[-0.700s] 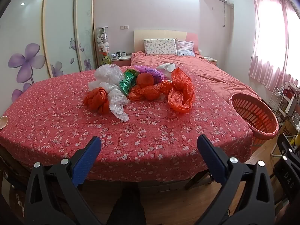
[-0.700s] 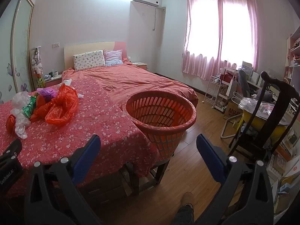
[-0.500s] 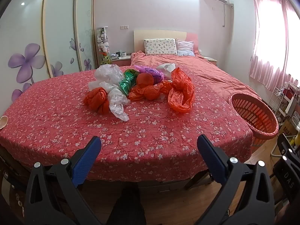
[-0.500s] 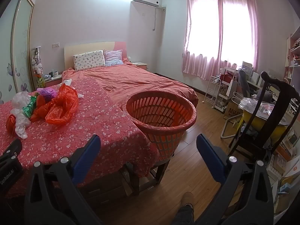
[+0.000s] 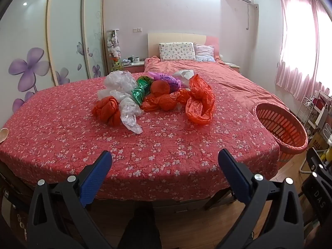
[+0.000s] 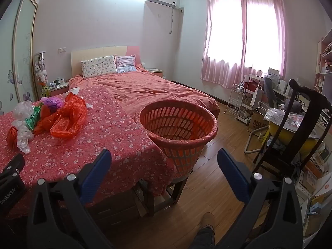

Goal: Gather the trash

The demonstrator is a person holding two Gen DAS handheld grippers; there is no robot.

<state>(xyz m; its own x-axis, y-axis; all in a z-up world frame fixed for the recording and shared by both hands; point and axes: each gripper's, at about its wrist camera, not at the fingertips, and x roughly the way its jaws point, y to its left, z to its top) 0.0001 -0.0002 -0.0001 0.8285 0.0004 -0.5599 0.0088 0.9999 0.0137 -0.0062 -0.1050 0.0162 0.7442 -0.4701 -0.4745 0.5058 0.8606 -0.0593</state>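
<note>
Nothing has moved: both tongs, left [image 5: 165, 161] and right [image 6: 164, 160], stay spread wide and empty before the trash bags [image 5: 157, 97].

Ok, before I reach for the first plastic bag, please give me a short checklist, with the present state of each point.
1. Left hand-held gripper open, nothing between the fingers: ok.
2. Right hand-held gripper open, nothing held: ok.
3. Pile of plastic bags lies in plain view on the flowered cloth, nothing on top of it: ok.
4. Orange basket upright, mouth unobstructed, at the cloth's right edge: ok.
5. Basket empty: cannot tell, its bottom is hidden.
6. Gripper already at the pile: not ok, both are short of it.
</note>
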